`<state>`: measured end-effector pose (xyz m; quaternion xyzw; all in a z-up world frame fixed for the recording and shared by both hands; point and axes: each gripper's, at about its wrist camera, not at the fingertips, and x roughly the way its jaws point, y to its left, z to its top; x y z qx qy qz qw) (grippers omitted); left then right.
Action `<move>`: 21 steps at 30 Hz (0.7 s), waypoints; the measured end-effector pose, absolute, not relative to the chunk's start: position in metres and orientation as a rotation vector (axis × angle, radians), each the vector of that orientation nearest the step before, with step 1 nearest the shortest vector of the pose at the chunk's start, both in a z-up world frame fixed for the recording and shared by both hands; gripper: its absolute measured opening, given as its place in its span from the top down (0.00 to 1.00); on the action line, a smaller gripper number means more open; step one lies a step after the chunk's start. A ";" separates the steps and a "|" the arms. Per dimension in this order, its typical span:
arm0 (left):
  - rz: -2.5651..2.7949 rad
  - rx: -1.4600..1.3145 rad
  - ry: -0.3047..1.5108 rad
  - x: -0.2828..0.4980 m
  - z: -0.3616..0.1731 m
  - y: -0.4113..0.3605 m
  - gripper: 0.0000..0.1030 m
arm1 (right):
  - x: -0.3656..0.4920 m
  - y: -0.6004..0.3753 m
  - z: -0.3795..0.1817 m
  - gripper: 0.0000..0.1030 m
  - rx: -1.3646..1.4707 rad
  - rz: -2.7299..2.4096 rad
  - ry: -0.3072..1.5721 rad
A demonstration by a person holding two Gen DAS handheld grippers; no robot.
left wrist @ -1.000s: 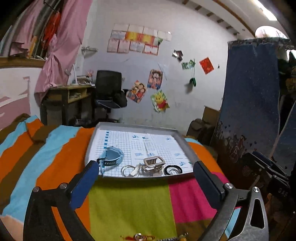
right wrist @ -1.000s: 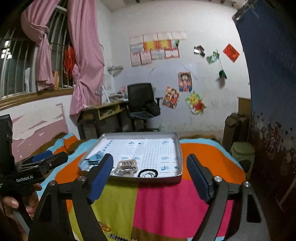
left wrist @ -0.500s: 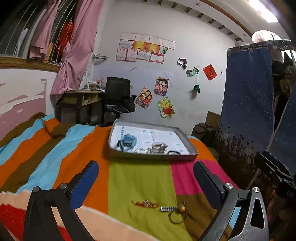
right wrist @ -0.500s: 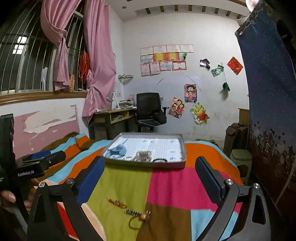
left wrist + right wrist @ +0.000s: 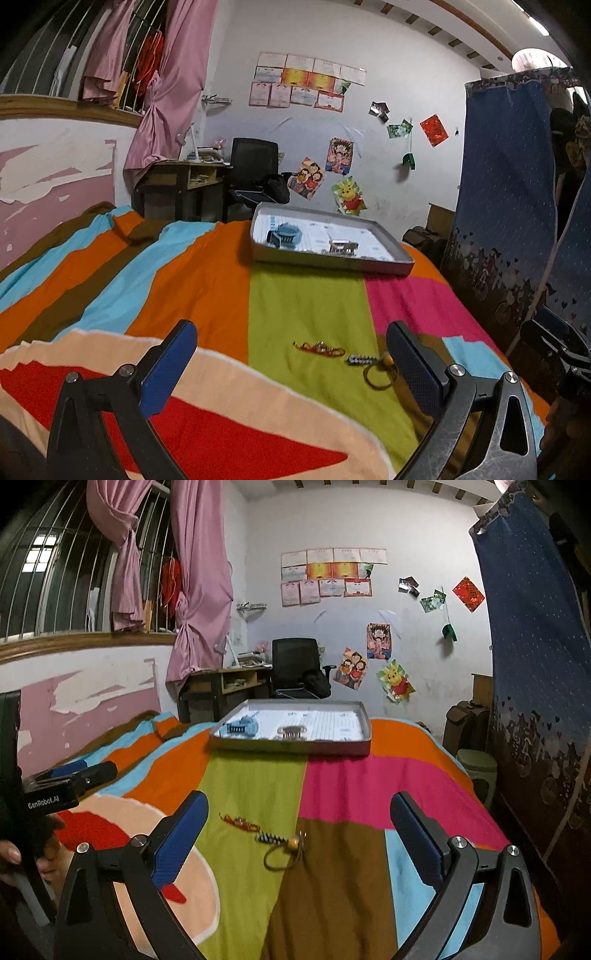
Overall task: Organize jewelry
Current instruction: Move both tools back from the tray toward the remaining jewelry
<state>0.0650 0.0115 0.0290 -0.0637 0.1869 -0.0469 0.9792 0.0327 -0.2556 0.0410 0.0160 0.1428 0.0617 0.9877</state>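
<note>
1. Far left, right wrist view: a hand (image 5: 22,853) grips the handle of the left gripper (image 5: 70,771), which sits low over the striped blanket (image 5: 351,790). In its own view the left gripper (image 5: 291,363) has its jaws spread wide, nothing between them.
2. Left of centre on the blanket's green stripe: a red-and-gold bracelet (image 5: 239,822) lies flat, loose. Left wrist view shows the same bracelet (image 5: 320,348) between the 2 blue pads (image 5: 166,369).
3. Just right of it, close by but apart: a striped bead charm with a gold ball and wire ring (image 5: 284,847), at the green-brown seam. In the left wrist view this charm (image 5: 371,363) lies near the right-hand pad.
4. Centre, far end of the bed: a shallow grey tray (image 5: 295,747) with a white grid liner. Inside, a blue hair claw (image 5: 243,728) at left, a pale comb-like clip (image 5: 291,732) near the front wall. Other small metal pieces show in the left wrist view (image 5: 343,247); too small to identify.
5. Right gripper (image 5: 299,830): jaws wide apart, empty, above the bracelet and charm.
</note>
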 end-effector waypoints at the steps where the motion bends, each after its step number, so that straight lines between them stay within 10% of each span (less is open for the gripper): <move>1: -0.095 -0.127 0.384 0.065 0.026 0.012 0.00 | 0.033 -0.254 0.039 0.06 0.032 0.124 0.292; 21: -0.093 -0.095 0.399 0.077 0.015 0.006 0.00 | 0.050 -0.244 0.016 0.06 0.051 0.120 0.339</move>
